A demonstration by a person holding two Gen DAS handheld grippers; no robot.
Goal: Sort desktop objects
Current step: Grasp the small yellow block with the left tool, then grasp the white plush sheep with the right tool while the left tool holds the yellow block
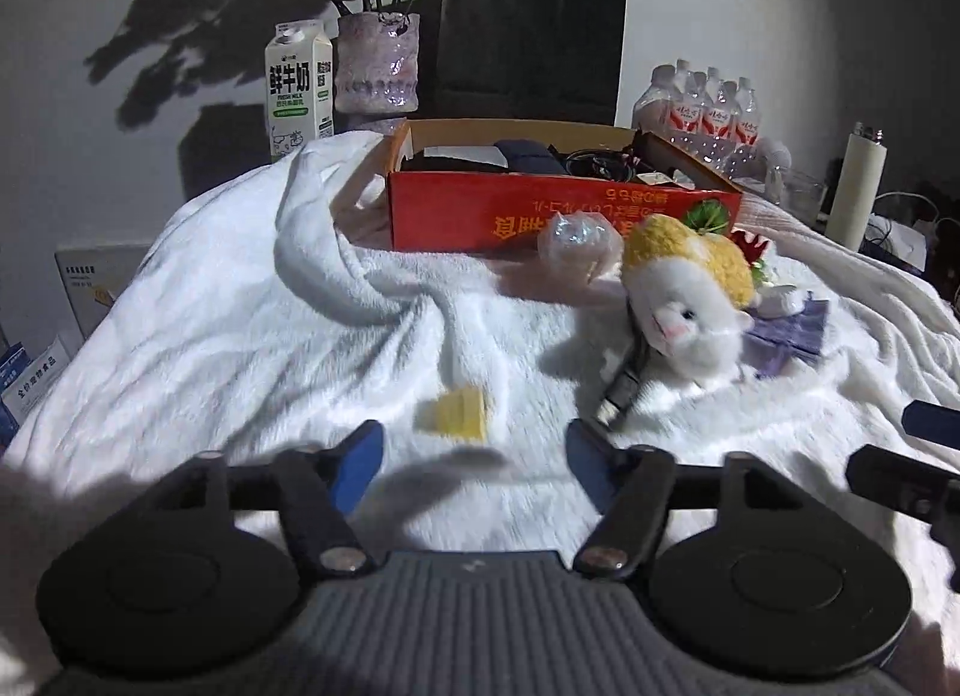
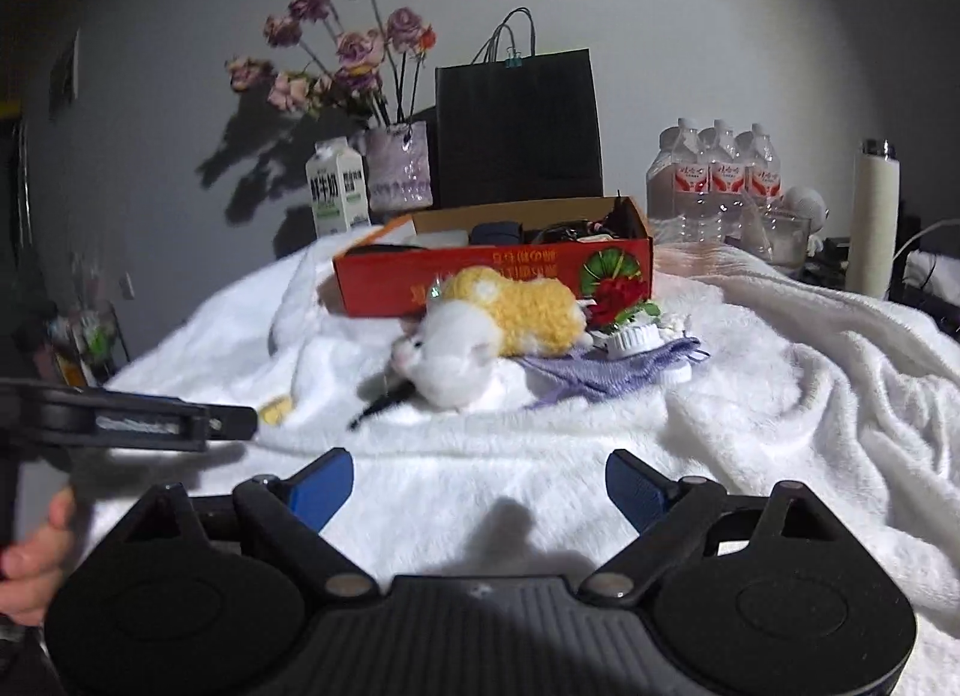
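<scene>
A small yellow block (image 1: pixel 459 417) lies on the white blanket (image 1: pixel 240 336), just ahead of my left gripper (image 1: pixel 474 456). That gripper's blue pads stand either side of the block and apart from it, so it is open. My right gripper (image 2: pixel 477 483) is open over bare blanket with nothing between its fingers. A yellow and white plush toy (image 2: pixel 498 330) lies in front of the red cardboard box (image 2: pixel 492 270), which holds dark items. Beside the toy lie a black cable plug (image 1: pixel 621 396), a purple cloth (image 2: pixel 600 372) and a clear wrapped ball (image 1: pixel 576 243).
Behind the box stand a milk carton (image 1: pixel 299 87), a vase of dried roses (image 1: pixel 377 63) and a black paper bag (image 1: pixel 531 36). Water bottles (image 2: pixel 714 180), a glass (image 2: pixel 780 240) and a white flask (image 2: pixel 873 216) stand at the back right. Blanket folds rise on the right.
</scene>
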